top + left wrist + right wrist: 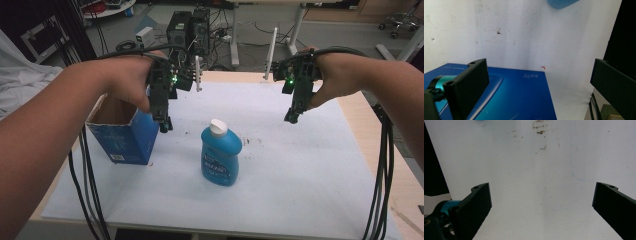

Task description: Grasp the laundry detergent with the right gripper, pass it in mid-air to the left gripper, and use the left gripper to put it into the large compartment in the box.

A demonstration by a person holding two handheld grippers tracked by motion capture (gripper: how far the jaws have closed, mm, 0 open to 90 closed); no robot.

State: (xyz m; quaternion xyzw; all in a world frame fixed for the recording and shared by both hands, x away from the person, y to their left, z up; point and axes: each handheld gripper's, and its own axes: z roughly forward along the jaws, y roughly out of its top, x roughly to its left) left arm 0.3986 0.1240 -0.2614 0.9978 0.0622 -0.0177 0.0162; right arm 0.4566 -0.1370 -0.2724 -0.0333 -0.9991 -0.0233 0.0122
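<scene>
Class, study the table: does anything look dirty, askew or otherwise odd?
Yes. Small brown specks stain the white table cover just right of the upright blue plastic bottle with a white cap. The open-topped blue cardboard box sits at an angle.

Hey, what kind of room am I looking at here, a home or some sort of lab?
Probably a lab or workshop: computer towers and loose cables sit on the floor behind a white-covered table.

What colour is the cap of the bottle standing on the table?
White. The cap sits on a blue bottle, seen best in the high view.
</scene>
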